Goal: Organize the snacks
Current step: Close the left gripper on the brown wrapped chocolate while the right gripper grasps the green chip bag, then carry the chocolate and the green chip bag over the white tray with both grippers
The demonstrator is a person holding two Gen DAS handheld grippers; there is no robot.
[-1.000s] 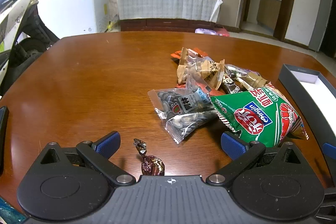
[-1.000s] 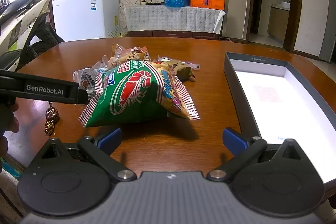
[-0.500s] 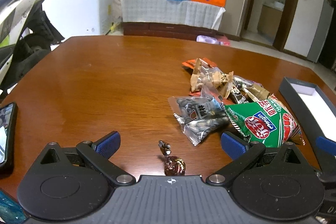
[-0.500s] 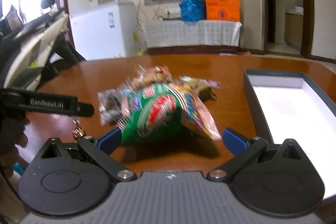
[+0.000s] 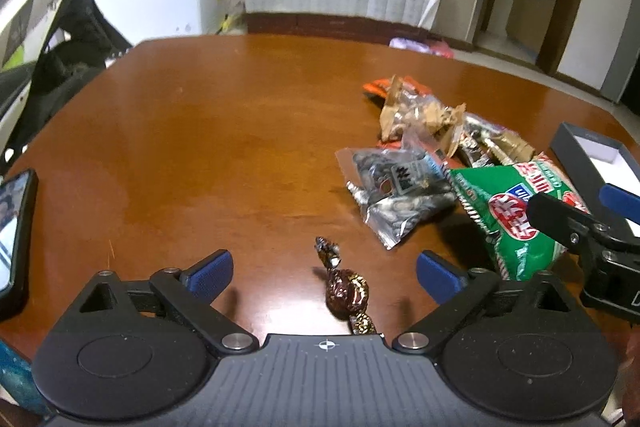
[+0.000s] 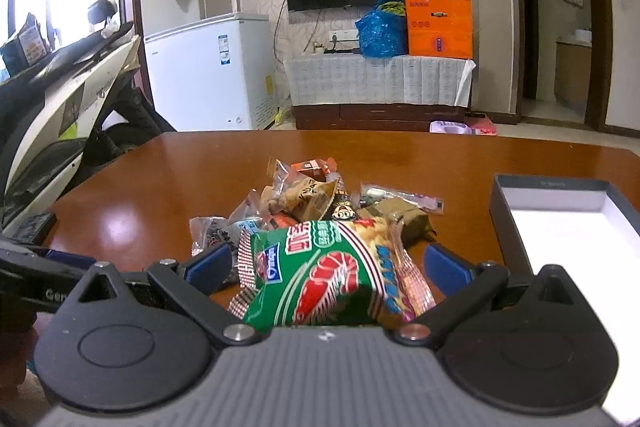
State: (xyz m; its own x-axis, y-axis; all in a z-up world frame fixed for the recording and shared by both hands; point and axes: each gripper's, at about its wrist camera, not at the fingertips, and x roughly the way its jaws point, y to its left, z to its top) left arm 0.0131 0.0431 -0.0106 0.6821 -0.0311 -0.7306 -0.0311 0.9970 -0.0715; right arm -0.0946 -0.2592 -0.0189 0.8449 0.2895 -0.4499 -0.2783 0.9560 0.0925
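Observation:
A green shrimp-chip bag (image 6: 332,275) lies at the near end of a snack pile on the brown table (image 5: 200,147). My right gripper (image 6: 328,265) is open, its jaws on either side of the bag without touching it. The bag also shows in the left wrist view (image 5: 516,211), with the right gripper's finger over it. My left gripper (image 5: 324,273) is open, and a brown wrapped candy (image 5: 346,291) lies between its jaws. A clear seed packet (image 5: 400,187), tan packets (image 5: 420,115) and an orange packet (image 5: 378,89) lie behind.
An open grey box with a white inside (image 6: 560,223) stands right of the pile. A phone (image 5: 14,227) lies at the table's left edge. A scooter (image 6: 60,115) stands left of the table.
My right gripper has moved forward and down until the green bag lies between its jaws. My left gripper has drawn back and risen slightly, so the candy sits further forward between its jaws.

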